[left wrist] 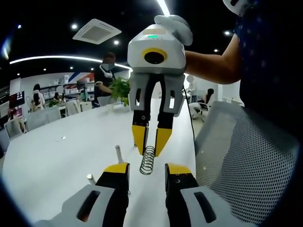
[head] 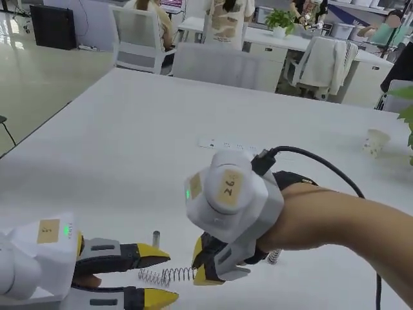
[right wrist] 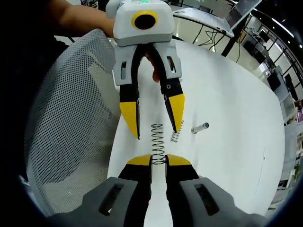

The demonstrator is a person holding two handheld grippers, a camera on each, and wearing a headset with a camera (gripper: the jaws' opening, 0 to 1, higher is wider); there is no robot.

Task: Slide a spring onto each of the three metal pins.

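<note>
My right gripper (head: 201,276) is shut on one end of a long metal spring (head: 166,276), held level just above the white table (head: 129,142). The spring's free end (right wrist: 157,137) reaches in between the spread yellow jaws of my left gripper (head: 166,278), which is open and holds nothing. From the left gripper view, the right gripper (left wrist: 151,142) hangs opposite with the spring (left wrist: 148,161) in front of my left gripper (left wrist: 147,169). One short metal pin (head: 155,237) stands just beyond; two pins (left wrist: 118,152) (left wrist: 91,178) show on the left. A second spring (head: 274,256) lies under the right arm.
A grey mesh chair back (left wrist: 246,156) stands close to the table's near edge. A paper cup (head: 376,141) and a white power strip (head: 226,143) sit farther back. A black cable (head: 322,161) trails from the right gripper. People and desks stand beyond the table.
</note>
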